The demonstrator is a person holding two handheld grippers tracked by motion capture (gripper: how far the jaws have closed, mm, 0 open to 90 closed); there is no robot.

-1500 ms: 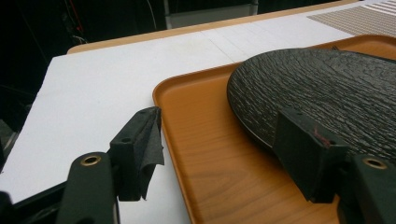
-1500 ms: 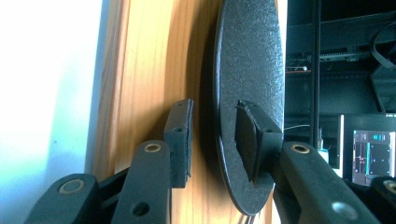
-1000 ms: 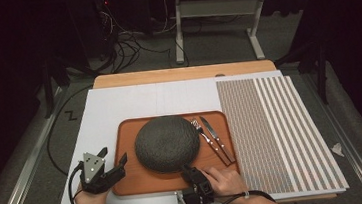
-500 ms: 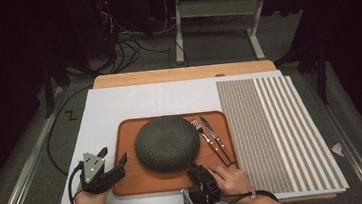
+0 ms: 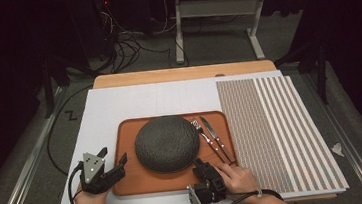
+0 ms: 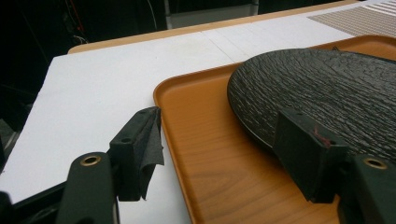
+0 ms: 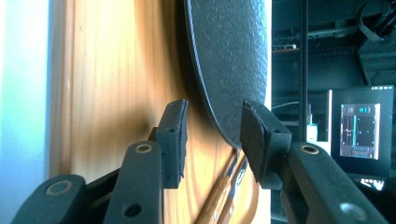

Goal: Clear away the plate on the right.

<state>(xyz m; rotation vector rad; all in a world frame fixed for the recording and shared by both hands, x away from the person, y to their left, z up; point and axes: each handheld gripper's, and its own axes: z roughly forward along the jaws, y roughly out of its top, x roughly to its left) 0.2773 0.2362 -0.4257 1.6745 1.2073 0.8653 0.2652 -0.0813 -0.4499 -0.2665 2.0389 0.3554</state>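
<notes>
Both grippers gaping, right gripper (image 5: 201, 166) drawn back, jaws straddling plate (image 5: 166, 142) rim, left gripper (image 5: 113, 162) unmoved astride tray (image 5: 131, 179) edge

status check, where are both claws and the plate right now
Left claw open, straddling tray left rim. Right claw open around dark plate near edge. Fork, knife beside plate.

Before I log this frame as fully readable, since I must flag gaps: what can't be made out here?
- High view: whatever lies beneath the dark plate is hidden by the plate itself.
- Right gripper view: the fork and knife handles are cut off by the bottom edge and the gripper's jaws.
- Left gripper view: the tray's far right side is hidden by the plate and cut off by the frame edge.
</notes>
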